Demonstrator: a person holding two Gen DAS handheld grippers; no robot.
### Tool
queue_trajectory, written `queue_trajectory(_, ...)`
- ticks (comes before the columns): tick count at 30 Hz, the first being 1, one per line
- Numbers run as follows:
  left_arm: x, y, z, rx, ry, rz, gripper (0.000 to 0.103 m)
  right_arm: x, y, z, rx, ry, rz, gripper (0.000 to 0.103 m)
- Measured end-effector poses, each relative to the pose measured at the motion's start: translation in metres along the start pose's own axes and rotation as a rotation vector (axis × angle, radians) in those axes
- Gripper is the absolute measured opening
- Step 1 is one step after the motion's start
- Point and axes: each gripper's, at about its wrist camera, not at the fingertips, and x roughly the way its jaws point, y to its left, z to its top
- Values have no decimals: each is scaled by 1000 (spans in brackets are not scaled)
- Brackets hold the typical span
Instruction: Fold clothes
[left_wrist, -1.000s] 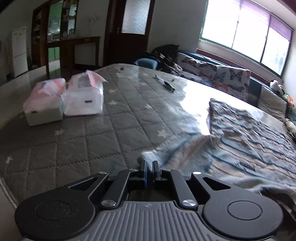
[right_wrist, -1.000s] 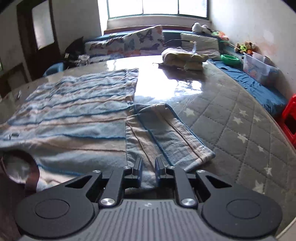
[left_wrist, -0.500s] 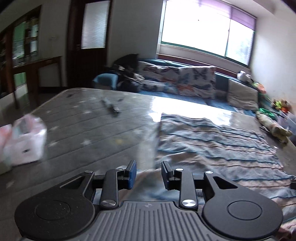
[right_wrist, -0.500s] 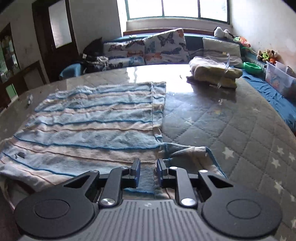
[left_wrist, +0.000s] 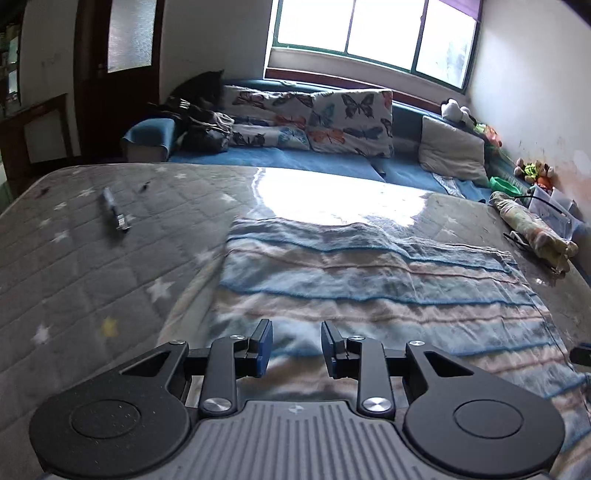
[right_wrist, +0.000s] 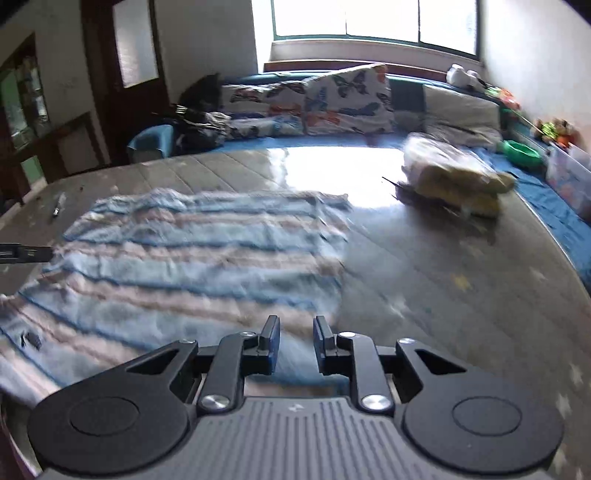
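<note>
Striped garment (left_wrist: 369, 291) lies spread flat on quilted mattress (left_wrist: 92, 266), near its middle; looks like wide rectangle, few wrinkles, no finished compact fold visible. Judgement: early-to-mid stage, further folds left. Sleeves not seen; right-wrist view blurred.

Left gripper (left_wrist: 296, 347) low over garment's near edge, toward its left corner; fingers parted, nothing between them. Right gripper (right_wrist: 294, 345) over near edge toward garment's right corner; fingers parted, empty.

Bundled cloth (right_wrist: 454, 177) beyond garment's far right corner. Small dark object (left_wrist: 115, 214) left of garment, well apart.
</note>
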Motion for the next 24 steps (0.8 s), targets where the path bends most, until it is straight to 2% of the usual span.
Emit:
queue_trajectory(6, 38, -9, 19, 17, -1, 3, 31, 47, 8, 40, -19, -1, 28, 20)
queue_trajectory(15, 84, 8, 35, -15, 13, 33, 30, 109, -1, 68, -16, 17, 18, 21)
queue_trajectory(17, 89, 12, 36, -10, 1, 43, 28, 118, -2, 68, -24, 20, 4, 22)
queue_trajectory(21, 93, 17, 37, -15, -12, 92, 12, 123, -3, 69, -42, 4, -37, 20)
queue_trajectory(24, 94, 18, 37, -39, -22, 99, 11, 124, -3, 72, -28, 9, -70, 19)
